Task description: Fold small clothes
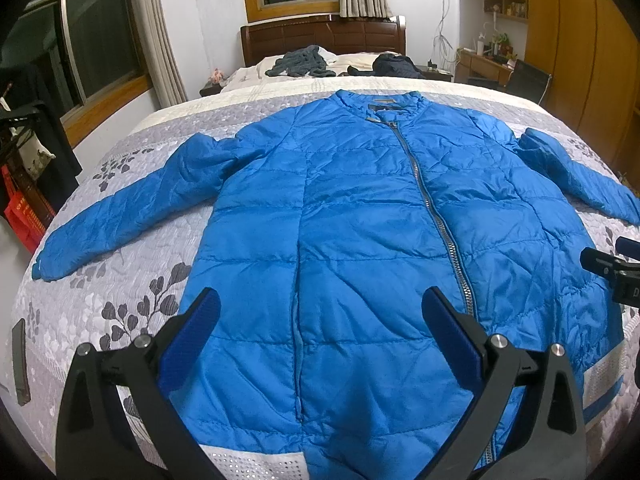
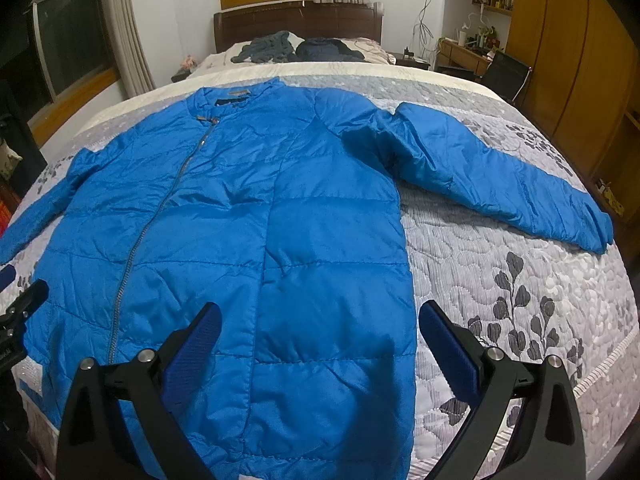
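Your left gripper [image 1: 320, 334] and right gripper [image 2: 320, 344] hover spread apart; the puffy, slippery blue down jacket [image 1: 360, 240] should pinch best at its sleeve cuffs.

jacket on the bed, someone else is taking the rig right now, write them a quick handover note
Left tool: open, empty, over the hem.
Right tool: open, empty, over the hem's right side.
Jacket: flat on the bed, front up, zipped, both sleeves spread out.
Done: laid out only, no fold yet.
Left: fold sleeves in, then fold the body.
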`<action>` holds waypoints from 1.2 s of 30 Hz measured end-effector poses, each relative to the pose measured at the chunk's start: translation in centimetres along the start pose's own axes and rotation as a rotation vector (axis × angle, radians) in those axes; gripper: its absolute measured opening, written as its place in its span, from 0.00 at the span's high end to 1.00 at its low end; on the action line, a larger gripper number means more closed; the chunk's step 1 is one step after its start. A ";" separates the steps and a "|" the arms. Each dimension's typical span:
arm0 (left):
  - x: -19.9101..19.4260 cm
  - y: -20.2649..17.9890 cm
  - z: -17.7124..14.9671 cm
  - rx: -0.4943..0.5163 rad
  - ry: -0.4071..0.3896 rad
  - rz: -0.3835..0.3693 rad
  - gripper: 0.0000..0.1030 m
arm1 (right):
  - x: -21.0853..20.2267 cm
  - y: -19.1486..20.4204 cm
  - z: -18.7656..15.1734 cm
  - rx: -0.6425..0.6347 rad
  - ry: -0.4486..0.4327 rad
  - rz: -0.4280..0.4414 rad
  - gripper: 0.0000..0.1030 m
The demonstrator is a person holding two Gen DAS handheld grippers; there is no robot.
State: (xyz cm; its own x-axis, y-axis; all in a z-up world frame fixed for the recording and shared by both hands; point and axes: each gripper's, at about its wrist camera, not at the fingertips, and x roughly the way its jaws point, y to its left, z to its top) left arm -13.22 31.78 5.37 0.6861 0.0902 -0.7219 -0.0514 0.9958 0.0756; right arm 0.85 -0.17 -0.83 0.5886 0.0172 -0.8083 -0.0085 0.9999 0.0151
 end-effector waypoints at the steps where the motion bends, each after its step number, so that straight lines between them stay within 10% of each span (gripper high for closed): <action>1: 0.0 0.0 0.0 0.000 0.000 0.001 0.03 | 0.0 0.0 0.0 -0.001 -0.001 -0.001 0.04; 11: 0.0 -0.5 0.3 0.009 0.003 -0.011 0.03 | -0.3 -0.6 0.3 0.005 -0.018 0.008 0.04; 15: 0.9 -1.1 0.9 0.011 0.035 -0.121 0.03 | 0.1 -3.5 0.8 0.069 -0.025 0.052 0.04; 27: 3.5 -6.2 6.8 0.024 0.038 -0.197 0.03 | 1.7 -28.5 3.7 0.522 0.041 -0.188 0.04; 36: 5.2 -12.2 10.1 0.097 0.015 -0.241 0.03 | 4.8 -43.1 2.0 0.811 0.108 -0.104 0.10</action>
State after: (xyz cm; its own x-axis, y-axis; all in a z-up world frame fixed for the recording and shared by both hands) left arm -1.70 19.98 7.61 0.6591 -0.1481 -0.7374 0.1824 0.9826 -0.0344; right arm 5.69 -43.19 -4.21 0.4732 -0.0338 -0.8803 0.6521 0.6853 0.3242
